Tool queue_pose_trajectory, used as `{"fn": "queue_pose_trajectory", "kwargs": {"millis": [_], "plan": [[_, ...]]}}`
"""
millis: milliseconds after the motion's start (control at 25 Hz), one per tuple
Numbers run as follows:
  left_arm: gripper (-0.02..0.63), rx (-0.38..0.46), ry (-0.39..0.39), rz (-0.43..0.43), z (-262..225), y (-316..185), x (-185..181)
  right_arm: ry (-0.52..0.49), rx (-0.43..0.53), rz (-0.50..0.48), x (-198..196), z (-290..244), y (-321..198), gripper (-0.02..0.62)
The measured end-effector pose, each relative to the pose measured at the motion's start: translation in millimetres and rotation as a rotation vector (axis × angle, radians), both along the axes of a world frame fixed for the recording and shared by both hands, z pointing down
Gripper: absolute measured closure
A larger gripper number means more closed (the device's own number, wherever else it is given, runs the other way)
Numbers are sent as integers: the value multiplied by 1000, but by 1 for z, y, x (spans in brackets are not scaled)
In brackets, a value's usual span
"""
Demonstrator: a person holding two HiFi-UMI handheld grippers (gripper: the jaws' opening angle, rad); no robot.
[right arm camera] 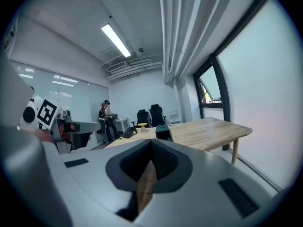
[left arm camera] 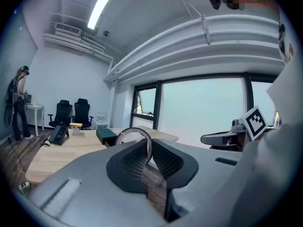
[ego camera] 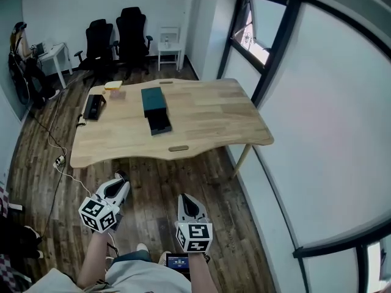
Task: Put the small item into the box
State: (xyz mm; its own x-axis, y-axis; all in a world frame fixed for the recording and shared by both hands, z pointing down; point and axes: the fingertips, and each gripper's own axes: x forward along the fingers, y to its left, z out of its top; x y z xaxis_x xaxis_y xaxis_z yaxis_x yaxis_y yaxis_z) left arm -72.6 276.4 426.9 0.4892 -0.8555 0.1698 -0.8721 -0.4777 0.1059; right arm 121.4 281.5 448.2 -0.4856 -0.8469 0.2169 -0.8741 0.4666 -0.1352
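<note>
Looks like an office to me, kind of a sparse one. Two black swivel office chairs (ego camera: pixel 131 32) are parked against the back wall next to a little white side table (ego camera: pixel 169 50), and a big wooden desk (ego camera: pixel 208 118) with cable slots cut into the top fills the middle. There's a white desk (ego camera: pixel 56 55) in the corner with gear piled on it and a person (left arm camera: pixel 19 105) standing by it. Cables (ego camera: pixel 56 140) trail over the wood-plank floor (ego camera: pixel 159 179). Overhead it's a tube light (left arm camera: pixel 102 5) and exposed ducting (left arm camera: pixel 71 32), plus big dark-framed windows (ego camera: pixel 256 38) down one side.
</note>
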Motion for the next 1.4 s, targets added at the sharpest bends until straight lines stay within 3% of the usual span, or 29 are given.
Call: {"fn": "queue_pose_trajectory", "kwargs": {"millis": [560,760,1040,1400], "plan": [[571,33,19,-4,-14,-54,4,-47,0,24,19,-5,-52,591],[571,9,36,-14,6,-94,-2,-52,-57,25,16,15,-95,591],[571,-16,64,-19,25,-202,-28,-24,-106,19,-16,39,-200,591],[571,-50,50,42,29,-349,-47,-7,-148,46,-49,46,-342,591]]}}
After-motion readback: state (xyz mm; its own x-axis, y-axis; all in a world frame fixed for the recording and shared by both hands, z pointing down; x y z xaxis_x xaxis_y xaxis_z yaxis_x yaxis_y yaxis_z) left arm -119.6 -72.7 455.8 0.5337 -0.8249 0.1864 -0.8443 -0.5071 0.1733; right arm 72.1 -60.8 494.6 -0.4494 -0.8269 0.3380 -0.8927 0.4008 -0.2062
